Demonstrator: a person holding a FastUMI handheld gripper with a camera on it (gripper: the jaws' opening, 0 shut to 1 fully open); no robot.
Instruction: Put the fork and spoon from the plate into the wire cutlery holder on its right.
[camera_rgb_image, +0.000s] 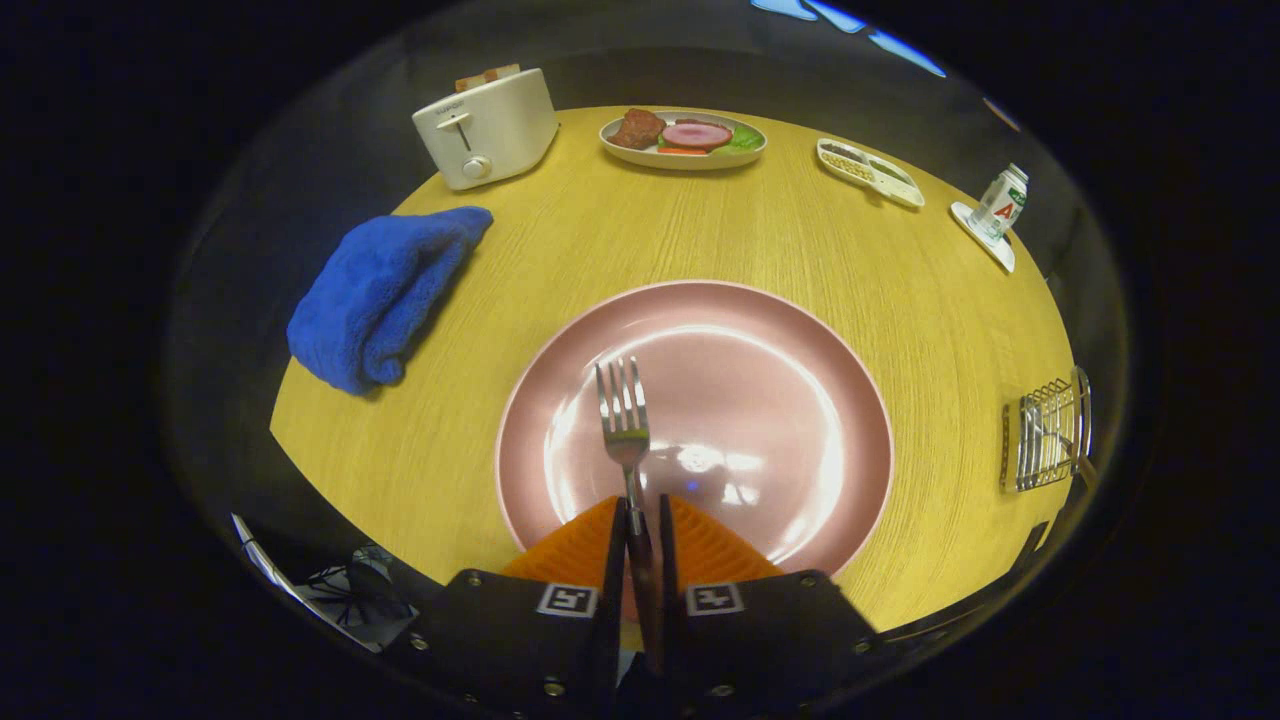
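A large pink plate (760, 330) lies on the yellow wooden table just ahead of my fingers. A metal fork (624, 425) points away from me over the plate, tines forward. My gripper (640, 510) is shut on the fork's handle, which runs back between the two fingers. Whether the fork rests on the plate or hangs just above it I cannot tell. The wire cutlery holder (1045, 438) stands to the right of the plate near the table's edge, with a utensil handle showing inside it.
A folded blue towel (375, 295) lies left of the plate. Beyond the plate stand a white toaster (487, 127), a dish of food (685, 138), a small divided tray (868, 172) and a small bottle on a coaster (1000, 205).
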